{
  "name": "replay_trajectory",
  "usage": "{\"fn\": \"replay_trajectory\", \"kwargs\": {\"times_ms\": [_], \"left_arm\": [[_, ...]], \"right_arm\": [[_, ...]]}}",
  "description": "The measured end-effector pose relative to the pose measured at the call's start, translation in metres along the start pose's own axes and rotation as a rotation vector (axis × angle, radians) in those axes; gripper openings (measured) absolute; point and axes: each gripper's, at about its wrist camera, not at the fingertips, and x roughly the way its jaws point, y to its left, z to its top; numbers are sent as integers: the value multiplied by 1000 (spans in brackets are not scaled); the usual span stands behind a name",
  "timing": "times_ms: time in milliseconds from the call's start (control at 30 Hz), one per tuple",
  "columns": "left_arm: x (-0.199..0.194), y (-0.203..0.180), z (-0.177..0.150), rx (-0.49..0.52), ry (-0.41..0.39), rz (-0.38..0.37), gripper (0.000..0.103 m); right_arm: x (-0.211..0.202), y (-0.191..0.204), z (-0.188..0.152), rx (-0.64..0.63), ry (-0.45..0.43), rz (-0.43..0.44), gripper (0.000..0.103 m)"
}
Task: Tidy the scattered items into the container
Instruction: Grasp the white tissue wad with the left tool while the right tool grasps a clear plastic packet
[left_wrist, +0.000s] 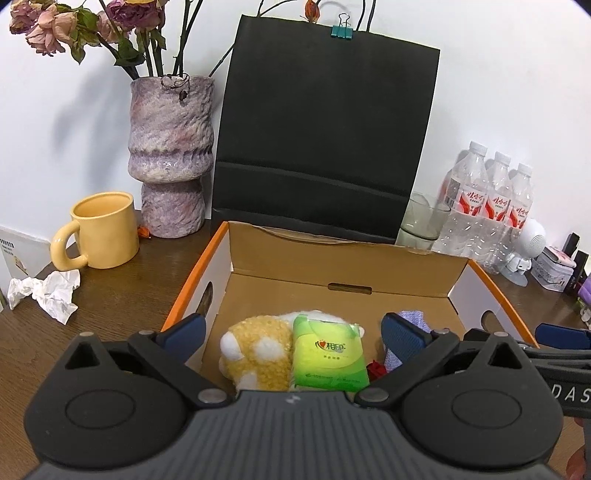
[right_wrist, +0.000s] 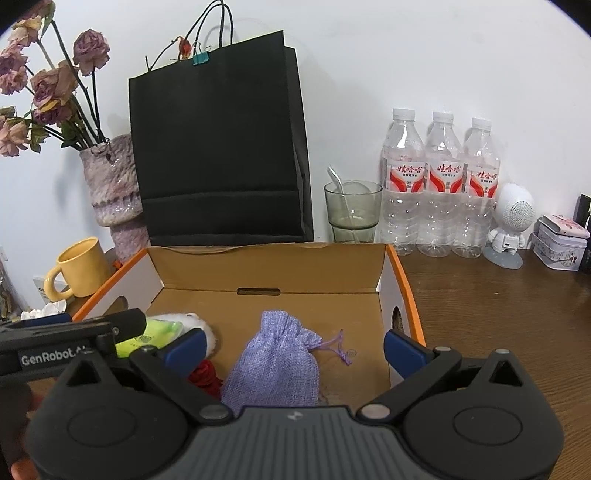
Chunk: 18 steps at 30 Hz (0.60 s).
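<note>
An open cardboard box (left_wrist: 332, 266) with orange edges, also in the right wrist view (right_wrist: 273, 269), holds a yellow and white plush toy (left_wrist: 258, 350), a green tissue pack (left_wrist: 327, 356), a red item (left_wrist: 376, 369) and a purple drawstring pouch (right_wrist: 275, 365). My left gripper (left_wrist: 293, 338) is open and empty above the plush toy and the tissue pack. My right gripper (right_wrist: 293, 347) is open and empty above the pouch. A crumpled white tissue (left_wrist: 46, 291) lies on the table left of the box.
Behind the box stand a black paper bag (left_wrist: 325, 129), a purple vase with dried roses (left_wrist: 171, 155), a yellow mug (left_wrist: 99, 230), a glass with a spoon (right_wrist: 352, 208) and three water bottles (right_wrist: 441, 184). A white robot speaker (right_wrist: 511, 225) and a tin (right_wrist: 561, 245) stand at the right.
</note>
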Motion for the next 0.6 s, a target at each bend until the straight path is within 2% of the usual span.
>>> {"fn": "replay_trajectory", "kwargs": {"times_ms": [333,600], "left_arm": [[-37,20,-2,-14,-43,-17,103],[-77,52,-20,-12,-54,26,103]], "right_arm": [[-29,-9,1,-10,-47,-17,103],[-69,-34,-23,-42,-51,-75,103]]}}
